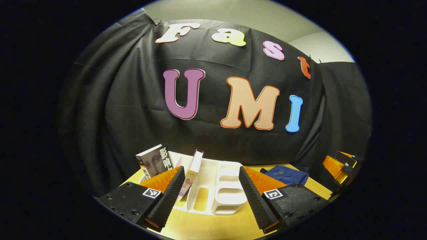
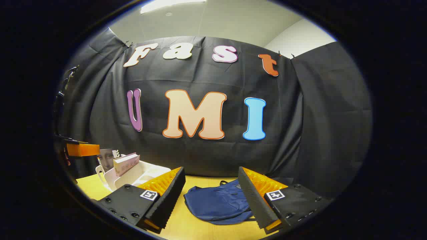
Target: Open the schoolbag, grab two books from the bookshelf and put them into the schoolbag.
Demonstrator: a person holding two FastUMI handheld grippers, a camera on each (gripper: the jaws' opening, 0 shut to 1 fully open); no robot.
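A white bookshelf stands on the yellow table, holding a book with a portrait cover and a pale leaning book. My left gripper hangs open just in front of the shelf, nothing between its fingers. The blue schoolbag lies flat on the table ahead of my right gripper, which is open and empty above the table. In the left gripper view the schoolbag lies to the right of the shelf, with the right gripper beyond it. In the right gripper view the bookshelf sits at left.
Black cloth walls close off the back and sides of the table. An orange part of the left gripper shows at the left edge of the right gripper view. Bare yellow table lies in front of the schoolbag.
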